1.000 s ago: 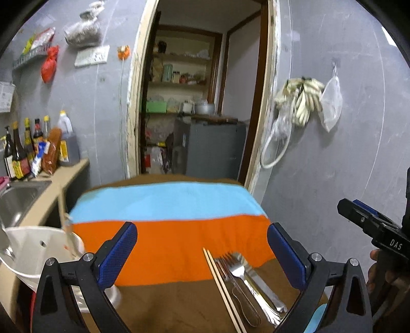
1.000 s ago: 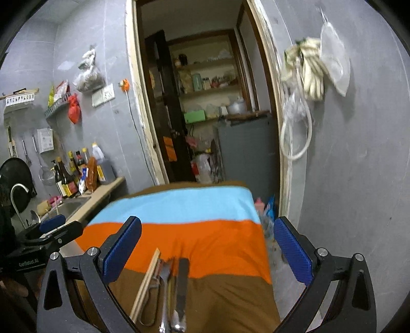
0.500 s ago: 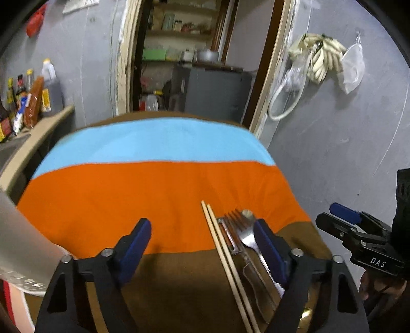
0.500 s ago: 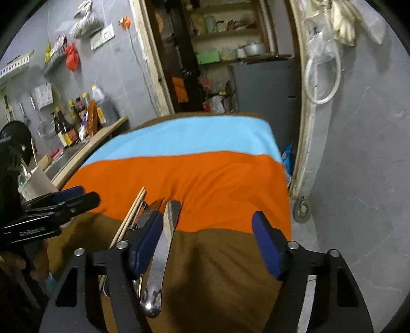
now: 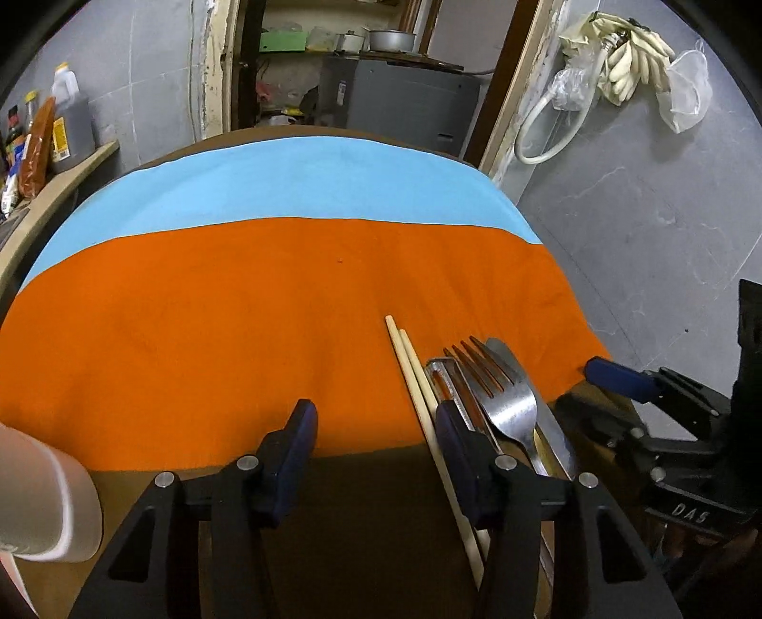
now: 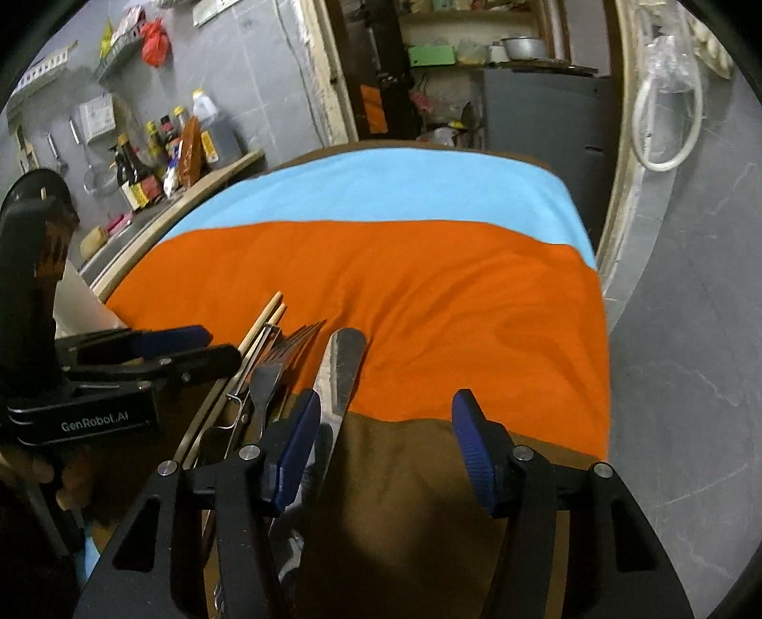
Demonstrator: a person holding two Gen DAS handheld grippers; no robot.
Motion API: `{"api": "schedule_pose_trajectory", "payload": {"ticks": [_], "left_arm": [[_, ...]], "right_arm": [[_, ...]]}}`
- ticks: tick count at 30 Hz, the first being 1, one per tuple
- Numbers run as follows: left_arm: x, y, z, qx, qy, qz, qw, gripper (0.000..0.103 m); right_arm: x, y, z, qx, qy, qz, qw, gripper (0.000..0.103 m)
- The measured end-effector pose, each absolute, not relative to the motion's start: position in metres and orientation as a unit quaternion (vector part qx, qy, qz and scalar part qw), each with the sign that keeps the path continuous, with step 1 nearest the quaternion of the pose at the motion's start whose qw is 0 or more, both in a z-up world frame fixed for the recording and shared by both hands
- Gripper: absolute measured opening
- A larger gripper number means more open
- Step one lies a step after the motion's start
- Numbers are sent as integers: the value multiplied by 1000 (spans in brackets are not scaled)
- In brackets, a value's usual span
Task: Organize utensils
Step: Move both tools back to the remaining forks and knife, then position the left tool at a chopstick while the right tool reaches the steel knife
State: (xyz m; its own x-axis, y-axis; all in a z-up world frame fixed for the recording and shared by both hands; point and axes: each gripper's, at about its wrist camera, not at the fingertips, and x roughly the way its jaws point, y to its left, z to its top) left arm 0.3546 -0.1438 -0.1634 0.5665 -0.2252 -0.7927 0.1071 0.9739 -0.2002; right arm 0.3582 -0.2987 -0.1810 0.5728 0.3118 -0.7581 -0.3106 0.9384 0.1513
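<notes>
1. The tabletop is covered by a striped cloth (image 5: pixel 266 343) with light blue, orange and brown bands; both wrist views take it in, and the utensils lie side by side across the line where orange meets brown.
2. Only the right wrist view shows the grey tiled wall at the left with its wire rack, a red bag (image 6: pixel 156 42) and a row of dark sauce bottles (image 6: pixel 138 176) on a counter. The left wrist view alone shows a bunch of pale rubber gloves (image 5: pixel 628 62) hanging on the right wall and a curved white plastic container (image 5: pixel 43 504) at its lower left edge.
3. The left gripper (image 5: pixel 376 457) has its blue fingers closing. Nothing lies between them but cloth; its right finger sits over the peeler and the chopsticks.
4. The right gripper (image 6: pixel 383 447) is likewise closing, with bare cloth between its fingers; its left finger hangs just over the knife's blade.
5. Utensils, left to right: a pair of pale wooden chopsticks (image 5: pixel 412 366), a steel wire-handled peeler (image 5: pixel 445 381), a steel fork (image 5: pixel 505 395), and a steel table knife (image 6: pixel 340 371).
6. Writing: "GenRobot.AI" on the left gripper's body in the right view; "DAS" on the right gripper in the left view.
</notes>
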Motion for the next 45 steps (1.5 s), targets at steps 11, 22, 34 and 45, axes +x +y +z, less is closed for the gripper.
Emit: {"api": "schedule_pose_trajectory", "payload": {"ticks": [11, 22, 34, 45], "left_arm": [[363, -143, -162, -70, 476, -111, 870, 40], [375, -151, -163, -60, 505, -123, 852, 32], [378, -157, -159, -49, 524, -147, 837, 9], [386, -148, -162, -93, 548, -149, 818, 5]], "right_arm": [[364, -288, -183, -40, 445, 175, 877, 45], [382, -301, -189, 0, 466, 185, 865, 38], [374, -305, -200, 64, 489, 210, 844, 18], [381, -298, -202, 104, 511, 211, 827, 3]]}}
